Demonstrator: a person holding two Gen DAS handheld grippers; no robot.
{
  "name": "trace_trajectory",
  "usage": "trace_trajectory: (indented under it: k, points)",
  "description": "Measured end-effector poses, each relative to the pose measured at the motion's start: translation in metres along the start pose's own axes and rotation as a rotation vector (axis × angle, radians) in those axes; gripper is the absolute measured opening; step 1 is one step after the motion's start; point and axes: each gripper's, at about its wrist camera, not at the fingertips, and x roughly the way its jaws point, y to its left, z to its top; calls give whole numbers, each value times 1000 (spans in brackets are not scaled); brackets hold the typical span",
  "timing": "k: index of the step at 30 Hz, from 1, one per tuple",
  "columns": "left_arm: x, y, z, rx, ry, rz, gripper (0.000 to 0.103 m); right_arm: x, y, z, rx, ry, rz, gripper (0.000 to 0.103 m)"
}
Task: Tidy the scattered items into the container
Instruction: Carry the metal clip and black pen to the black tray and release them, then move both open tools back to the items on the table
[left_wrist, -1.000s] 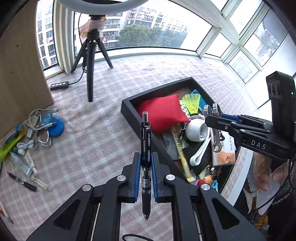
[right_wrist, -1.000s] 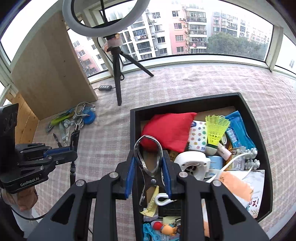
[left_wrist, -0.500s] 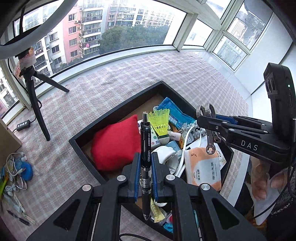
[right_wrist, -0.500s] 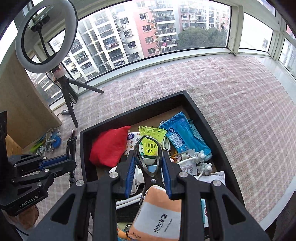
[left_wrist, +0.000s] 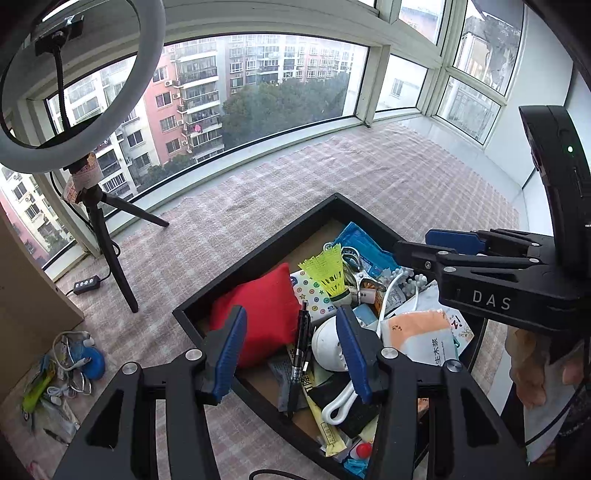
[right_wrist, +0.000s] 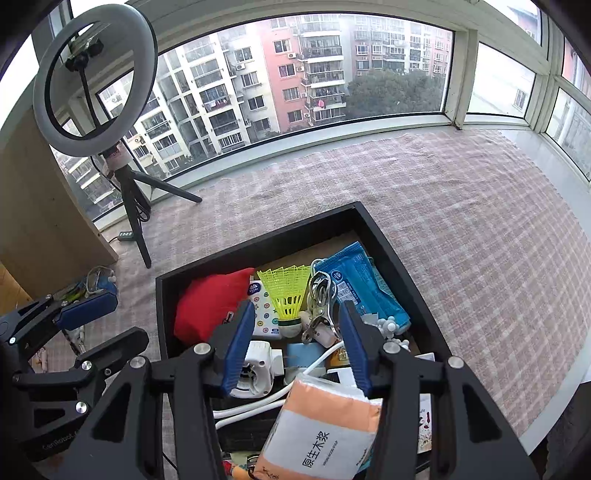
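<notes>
Left wrist view: both grippers opening over crowded tray (left_wrist: 258, 258), pen (left_wrist: 302, 343) released.

A ring light (right_wrist: 95, 79) on a black tripod (right_wrist: 135, 206) stands on checked cloth (right_wrist: 461, 206) beside wide windows (right_wrist: 295, 70).

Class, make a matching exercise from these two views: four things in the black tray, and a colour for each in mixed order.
Things:
1. cushion
2. shuttlecock
3. wipes packet
4. tissue pack

Colours:
A. blue
B. orange and white
C. red
D. yellow-green

Pairs: 1-C, 2-D, 3-A, 4-B
</notes>
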Motion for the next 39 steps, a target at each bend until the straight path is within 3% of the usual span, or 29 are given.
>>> trace_trajectory:
  k: [11, 18, 21, 29, 39]
  points:
    - [-50, 35, -28, -81, -41, 49, 48, -23, 69, -14, -122, -32, 43, 54]
    - [-76, 76, -62, -162, -55, 134, 52, -32, 119, -31, -204, -44, 90, 55]
    - [-84, 98, -89, -200, -52, 180, 58, -27, 140, -43, -235, -40, 100, 56]
    - [-93, 183, -182, -432, 28, 288, 58, 5, 192, -81, -308, 38, 186, 56]
    - [-129, 281, -282, -716, 51, 451, 58, 24, 257, -101, -430, 83, 277, 56]
